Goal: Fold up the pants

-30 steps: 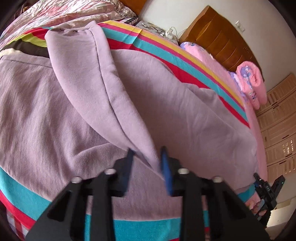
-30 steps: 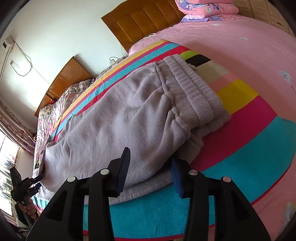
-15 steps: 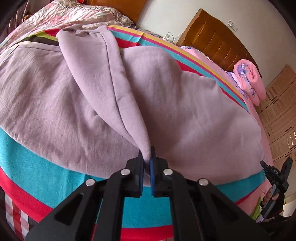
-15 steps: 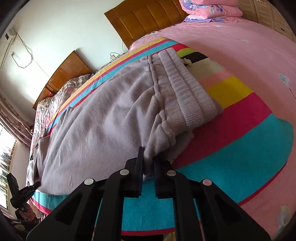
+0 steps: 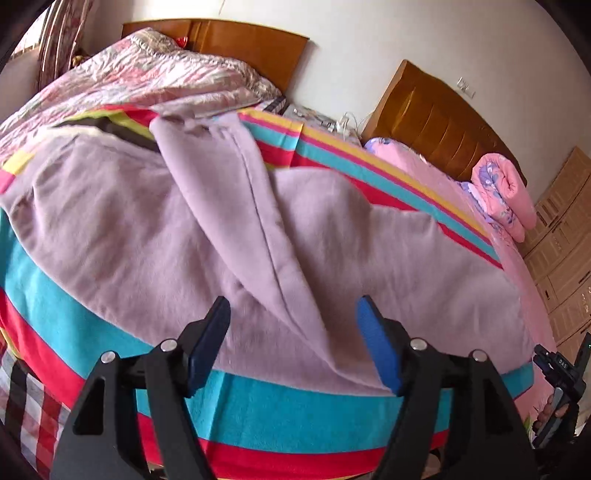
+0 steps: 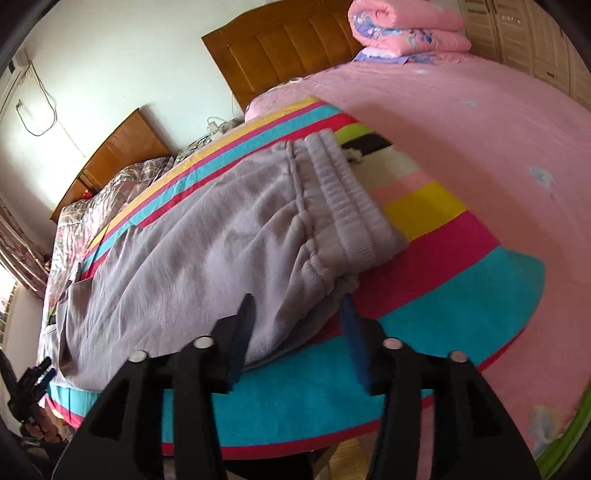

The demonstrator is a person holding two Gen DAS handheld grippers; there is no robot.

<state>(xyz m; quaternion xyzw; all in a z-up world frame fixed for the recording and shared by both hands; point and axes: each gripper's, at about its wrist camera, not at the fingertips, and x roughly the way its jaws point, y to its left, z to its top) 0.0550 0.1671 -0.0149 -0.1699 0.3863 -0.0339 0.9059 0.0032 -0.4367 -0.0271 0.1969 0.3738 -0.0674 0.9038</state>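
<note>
Fingers [image 5: 207, 343] of the left gripper [image 5: 295, 339] are spread wide and are opening more. A fold of the pants [image 5: 280, 258] lies between them, but it is not pinched by the pads. Nothing is held there.

On the right gripper [image 6: 297, 328] the jaws are opening too. The near edge of the pants [image 6: 207, 251] sits between them, just below the waistband [image 6: 347, 199]. The cloth is not squeezed by the pads, so nothing is held there either.

The pants are laid flat on a striped blanket [image 5: 295, 413], and the blanket is spread over a bed [image 6: 480, 129] with a pink sheet. The pants are pale purple. One leg is folded across the rest, with its cuff [image 5: 192, 125] up near the far side of the blanket. The waistband is seen at the right end, close to the yellow and pink stripes.

A rolled pink quilt [image 6: 406, 26] is placed at the head of the bed, by a wooden headboard [image 6: 280, 48]. In the left view, the other gripper is seen small at the lower right edge, held in a hand [image 5: 554, 410].
</note>
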